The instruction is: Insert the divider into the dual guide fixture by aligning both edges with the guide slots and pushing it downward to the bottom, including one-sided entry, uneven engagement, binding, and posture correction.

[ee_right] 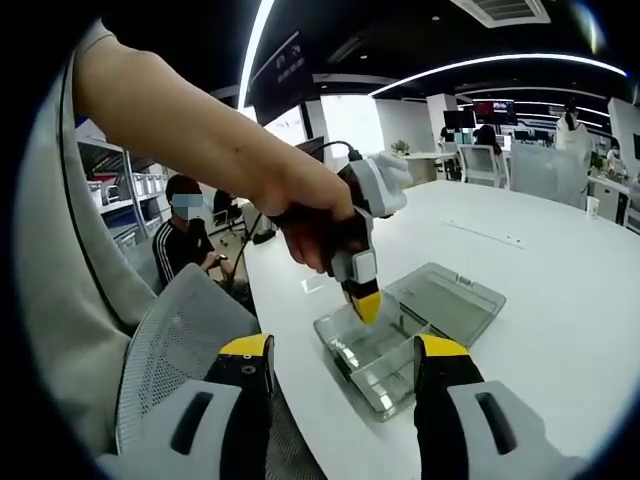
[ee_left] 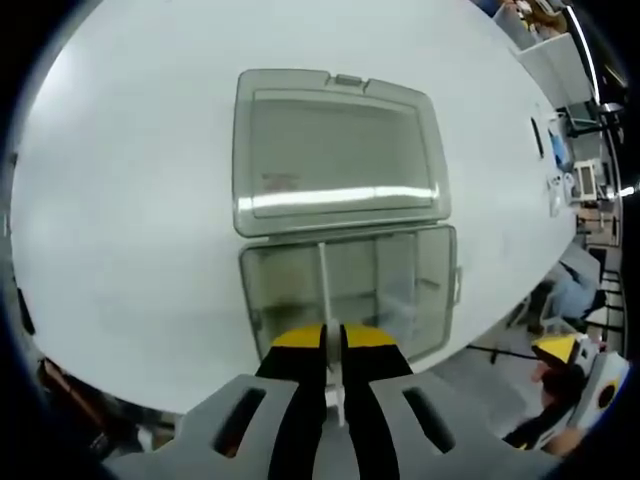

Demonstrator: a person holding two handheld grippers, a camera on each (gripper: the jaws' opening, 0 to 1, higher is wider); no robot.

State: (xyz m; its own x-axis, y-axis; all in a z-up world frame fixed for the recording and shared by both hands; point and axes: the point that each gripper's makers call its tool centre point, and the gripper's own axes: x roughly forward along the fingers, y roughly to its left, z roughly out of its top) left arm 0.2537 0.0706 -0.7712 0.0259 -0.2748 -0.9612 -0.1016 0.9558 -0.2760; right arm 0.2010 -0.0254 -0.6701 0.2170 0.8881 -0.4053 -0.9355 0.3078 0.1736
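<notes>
A: Left gripper — clenched?

B: Clenched, yes. Yellow-tipped jaws pressed together on the thin clear divider, gripped at its near edge. Seen again in the right gripper view as the other gripper, pointing straight down over the box, held in a person's hand.

A: And the divider itself?

B: Standing upright inside the clear plastic box, running from the jaws toward the hinge side, roughly left of the box's middle. How deep in the guide slots, or whether both edges engaged — cannot tell through the clear plastic.

A: Box?

B: Open on the white table, near its edge. Lid folded back flat on the table beyond the tray. More partitions faintly visible in the tray's right half.

A: Right gripper?

B: Released. Jaws spread wide apart, nothing between them, hovering off the table's edge, well apart from the box and aimed toward it.

A: Surroundings?

B: Grey mesh chair back just beside the table's edge, under the right gripper's left jaw. Seated person further back, near shelving. Office desks and chairs across the room under ceiling light strips.
</notes>
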